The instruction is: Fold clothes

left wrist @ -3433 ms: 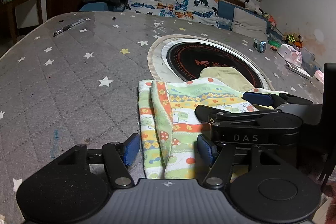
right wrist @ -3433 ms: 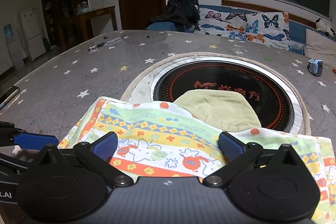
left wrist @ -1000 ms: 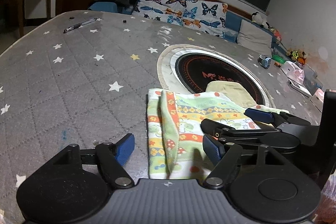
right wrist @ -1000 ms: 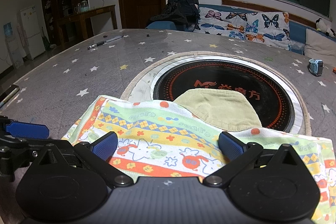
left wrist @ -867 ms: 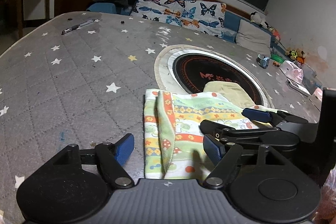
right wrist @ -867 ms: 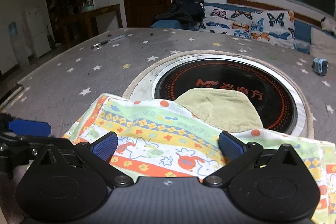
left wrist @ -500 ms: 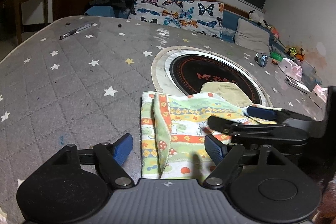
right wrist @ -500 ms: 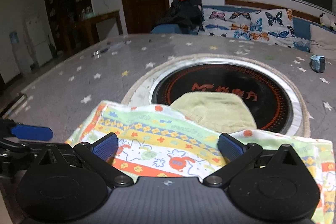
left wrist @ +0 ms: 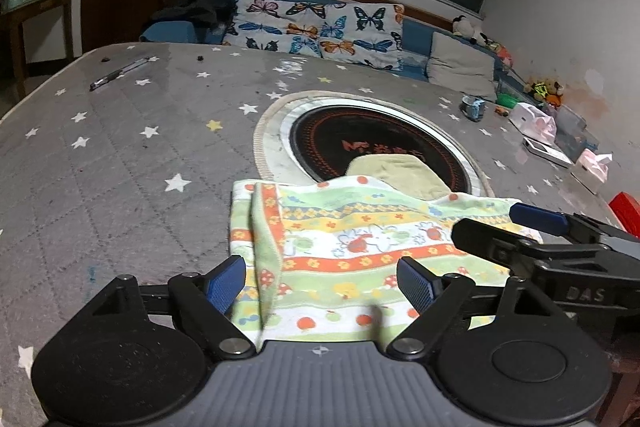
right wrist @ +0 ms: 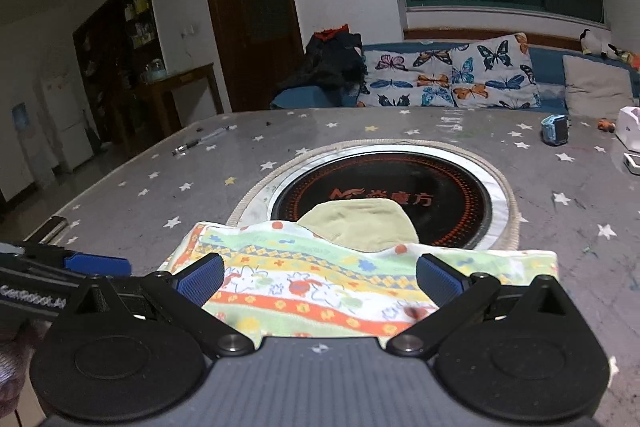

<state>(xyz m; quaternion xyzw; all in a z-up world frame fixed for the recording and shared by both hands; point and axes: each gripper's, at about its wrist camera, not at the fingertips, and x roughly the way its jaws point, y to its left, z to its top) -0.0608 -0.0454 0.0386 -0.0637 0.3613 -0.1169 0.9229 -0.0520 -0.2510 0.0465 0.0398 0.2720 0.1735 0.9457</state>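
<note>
Both cameras are sitting a little higher and further back from the cloth than a moment ago, and the patterned garment (left wrist: 360, 251) is showing more of its near edge, while the garment itself is lying where it was.

The garment, printed in green, yellow and orange bands, is resting on the grey star-patterned table cover (left wrist: 120, 163), its far edge overlapping the near rim of the round black cooktop (left wrist: 376, 143) set into the table. A plain yellow-green piece (right wrist: 360, 223) is poking out from under that far edge, lying on the cooktop's dark glass.

The left gripper (left wrist: 320, 281) is hovering over the garment's near left corner with its blue fingers (left wrist: 224, 281) spread wide and nothing between them. The right gripper (right wrist: 318, 279) is hanging over the near edge further from that corner, likewise spread and empty.

On the side away from the cooktop's centre, the garment's left edge is already doubled over in a narrow standing fold (left wrist: 266, 247), so it looks like one fold is in. The rest is appearing to lie flat in a wide rectangle, so further folding toward the cooktop probably remains, and neither tool is gripping cloth yet.

A pen (left wrist: 120, 73) is lying far beyond the cooktop, near the table's back left edge.
</note>
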